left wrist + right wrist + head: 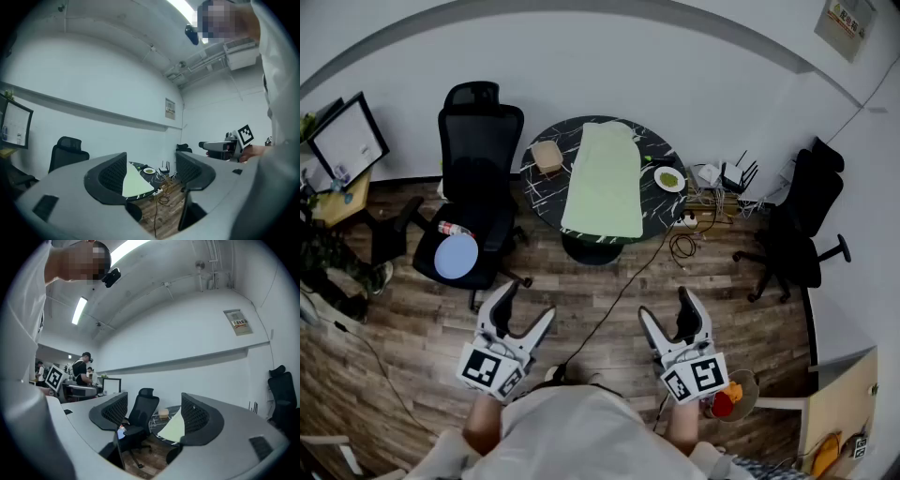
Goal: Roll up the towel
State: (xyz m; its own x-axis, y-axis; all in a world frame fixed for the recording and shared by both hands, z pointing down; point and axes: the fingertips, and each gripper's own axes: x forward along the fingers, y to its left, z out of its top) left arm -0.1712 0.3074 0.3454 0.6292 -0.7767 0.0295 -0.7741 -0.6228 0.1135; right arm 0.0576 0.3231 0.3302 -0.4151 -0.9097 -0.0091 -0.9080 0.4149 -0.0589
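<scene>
A pale green towel lies flat and unrolled across a round black marbled table, one end hanging over the near edge. Both grippers are held level well short of the table, above the wooden floor. My left gripper is open with nothing between its jaws; in the left gripper view the towel shows far off between them. My right gripper is open and empty too; the right gripper view shows the towel beside its right jaw.
A black office chair with a blue disc on its seat stands left of the table. On the table sit a small tan box and a plate. A cable crosses the floor. A second chair stands right.
</scene>
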